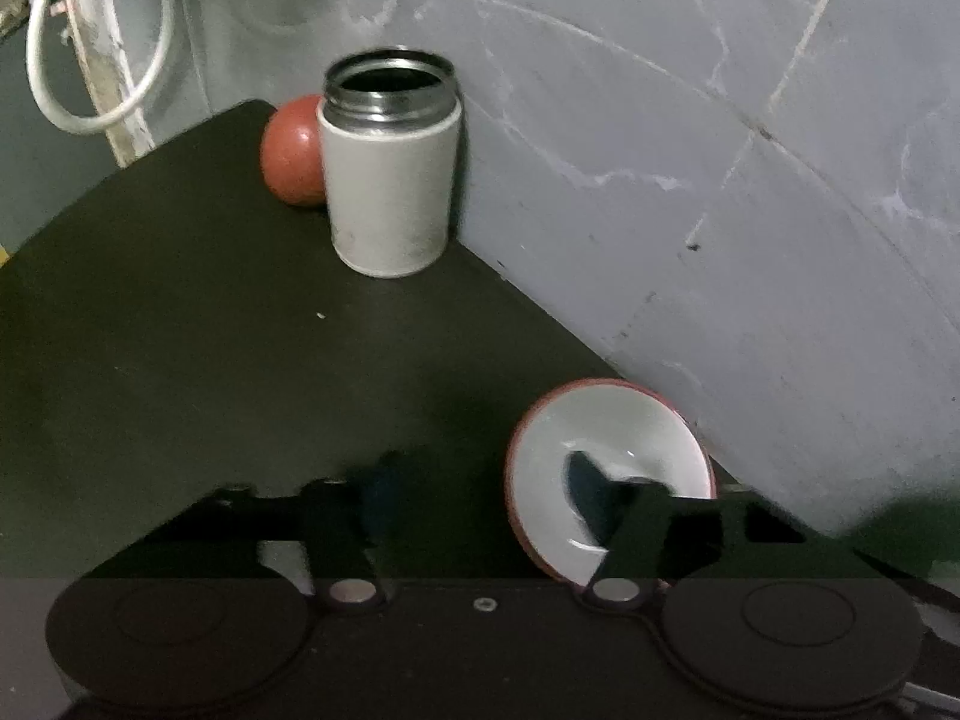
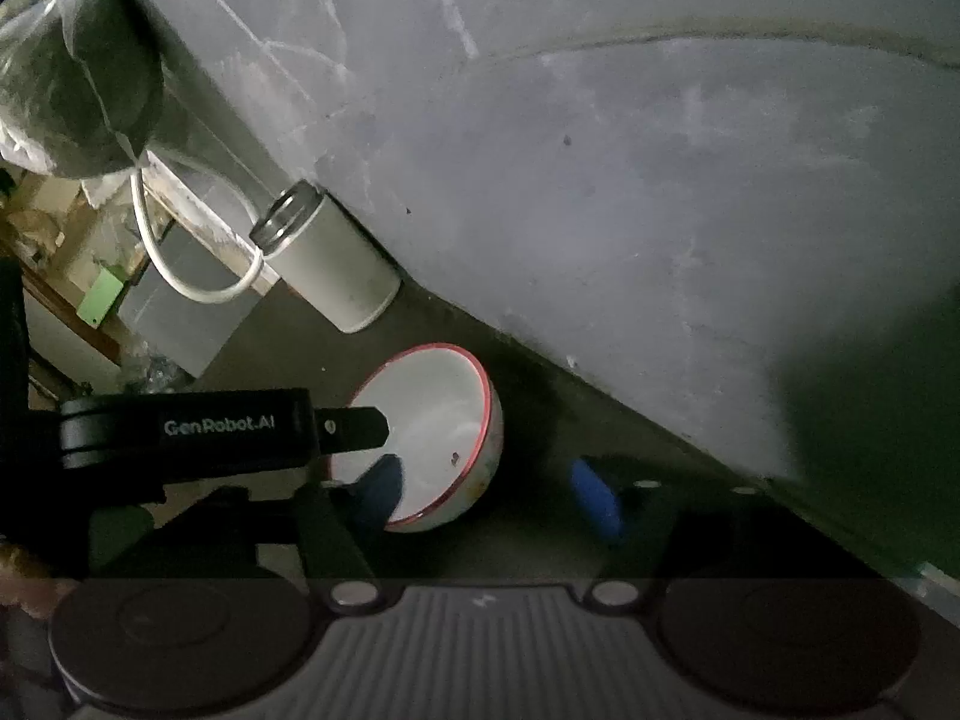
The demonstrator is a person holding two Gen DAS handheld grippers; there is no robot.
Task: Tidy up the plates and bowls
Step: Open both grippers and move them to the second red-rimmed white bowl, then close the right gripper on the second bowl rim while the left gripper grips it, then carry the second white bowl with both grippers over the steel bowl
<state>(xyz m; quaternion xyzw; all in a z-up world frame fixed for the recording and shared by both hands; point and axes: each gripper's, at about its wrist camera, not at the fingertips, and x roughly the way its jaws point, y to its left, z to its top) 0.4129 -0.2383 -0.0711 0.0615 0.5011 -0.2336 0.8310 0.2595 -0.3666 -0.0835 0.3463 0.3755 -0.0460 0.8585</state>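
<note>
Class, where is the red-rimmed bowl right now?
The bowl sits on the dark table by the grey wall, right of the white canister.

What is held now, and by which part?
Nothing is clamped. The left gripper is open, one of its fingers inside the bowl; the right gripper also open.

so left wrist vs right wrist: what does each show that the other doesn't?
Left wrist only: a red ball behind the white canister, at the table's far corner.

Right wrist only: the left gripper seen from outside, with one finger over the bowl's rim; a plastic-wrapped dark bundle at upper left; a green item and clutter beyond the table edge.

Both: the red-rimmed white bowl tilted by the grey wall, the open canister, the white cable loop and the dark table.
</note>
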